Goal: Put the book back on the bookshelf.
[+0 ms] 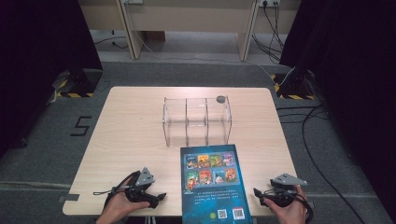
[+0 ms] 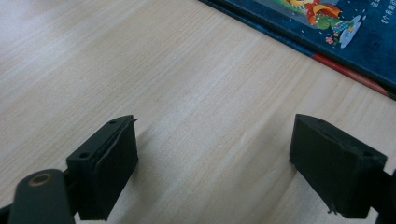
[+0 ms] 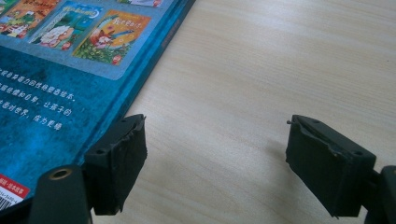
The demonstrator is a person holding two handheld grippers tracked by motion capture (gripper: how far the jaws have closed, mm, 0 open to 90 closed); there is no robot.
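The left gripper [image 1: 161,196] and right gripper [image 1: 256,192] rest low at the table's [image 1: 130,121] near edge, jaws wide and empty, pointing inward at the book [image 1: 212,186] lying flat between them.

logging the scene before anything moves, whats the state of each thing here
book: lying flat, back cover up, near edge past the table's front edge, not gripped
clear rack: upright behind the book, three slots, all empty
left gripper: open, nothing between the jaws, resting by the book
right gripper: open, nothing between the jaws, beside the book's other edge
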